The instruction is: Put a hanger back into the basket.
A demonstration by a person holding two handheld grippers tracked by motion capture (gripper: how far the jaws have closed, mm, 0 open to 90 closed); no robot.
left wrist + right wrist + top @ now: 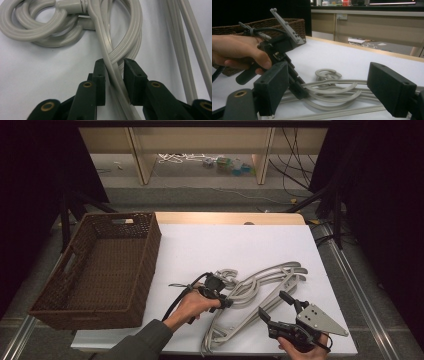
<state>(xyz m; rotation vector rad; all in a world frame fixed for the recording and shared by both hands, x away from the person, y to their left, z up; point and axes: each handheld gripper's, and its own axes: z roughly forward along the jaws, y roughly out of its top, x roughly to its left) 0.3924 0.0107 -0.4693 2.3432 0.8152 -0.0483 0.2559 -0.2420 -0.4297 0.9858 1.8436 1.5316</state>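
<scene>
Grey plastic hangers lie stacked in a loose pile on the white desk, right of centre and toward the near edge, with their hooks overlapping at the left end of the pile. A brown wicker basket stands on the left part of the desk, apart from the pile.

Left hand-held gripper: held in the person's left hand, it reaches into the pile just below the hooks. In the left gripper view, its two black jaws stand narrow on either side of one hanger's neck, where the arm bends down from the hook. The jaw pads lie against that strip or very close to it; a firm clamp cannot be confirmed.

Right hand-held gripper: held in the person's right hand at the near right edge of the desk, with the grey three-cornered plate on top. Its jaws stand wide apart with nothing between the pads, and they point toward the pile. In the right gripper view, the hangers lie beyond its jaws, and the left hand-held gripper shows on the far side.
</scene>
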